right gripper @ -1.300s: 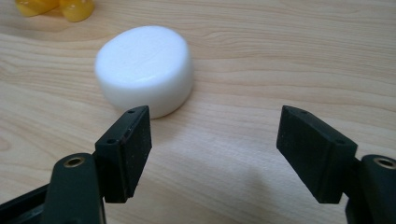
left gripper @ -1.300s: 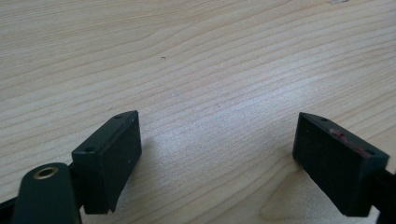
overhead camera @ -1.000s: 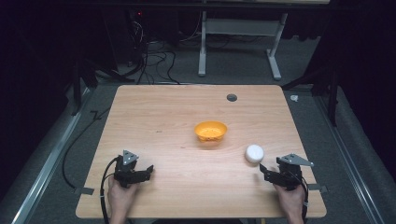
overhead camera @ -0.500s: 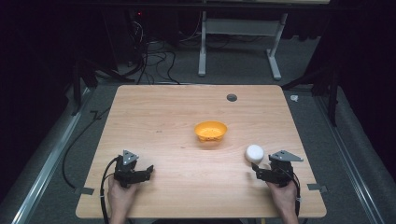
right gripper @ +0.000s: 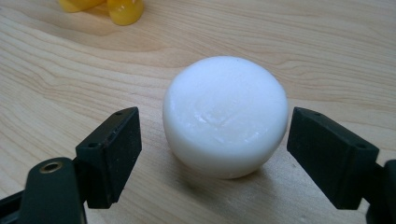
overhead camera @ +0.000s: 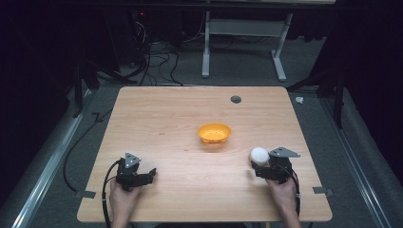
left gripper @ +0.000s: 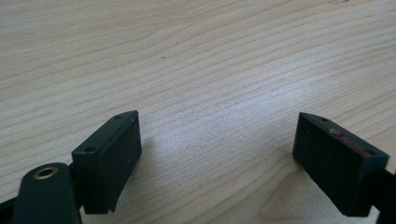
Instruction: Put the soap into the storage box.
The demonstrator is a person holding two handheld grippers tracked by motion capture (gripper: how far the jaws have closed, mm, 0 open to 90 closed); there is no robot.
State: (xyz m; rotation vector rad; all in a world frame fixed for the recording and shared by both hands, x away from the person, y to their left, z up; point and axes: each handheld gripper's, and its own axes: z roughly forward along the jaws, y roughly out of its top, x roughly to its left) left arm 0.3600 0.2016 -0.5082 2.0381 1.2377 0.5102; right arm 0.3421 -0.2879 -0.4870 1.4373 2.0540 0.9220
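A white rounded ball [overhead camera: 259, 155] lies on the wooden table [overhead camera: 180, 114], right of centre and near the front. My right gripper [overhead camera: 260, 165] has come up behind it. In the right gripper view the ball [right gripper: 225, 135] sits between the jaws of my right gripper [right gripper: 215, 123], which stand open with a gap on either side. An orange bowl [overhead camera: 214, 133] stands mid-table, and its edge [right gripper: 123, 9] shows beyond the ball. My left gripper [overhead camera: 150, 175] rests near the front left, open over bare wood [left gripper: 217, 126].
A dark round hole [overhead camera: 235, 99] is set in the table top near the far edge. Cables and a metal stand [overhead camera: 242, 47] lie on the dark floor beyond the table. A person's hands [overhead camera: 285, 194] hold both grippers at the front edge.
My right gripper has moved left and forward up to the white ball, which now lies between its jaws. The left gripper, the ball and the bowl have not moved.
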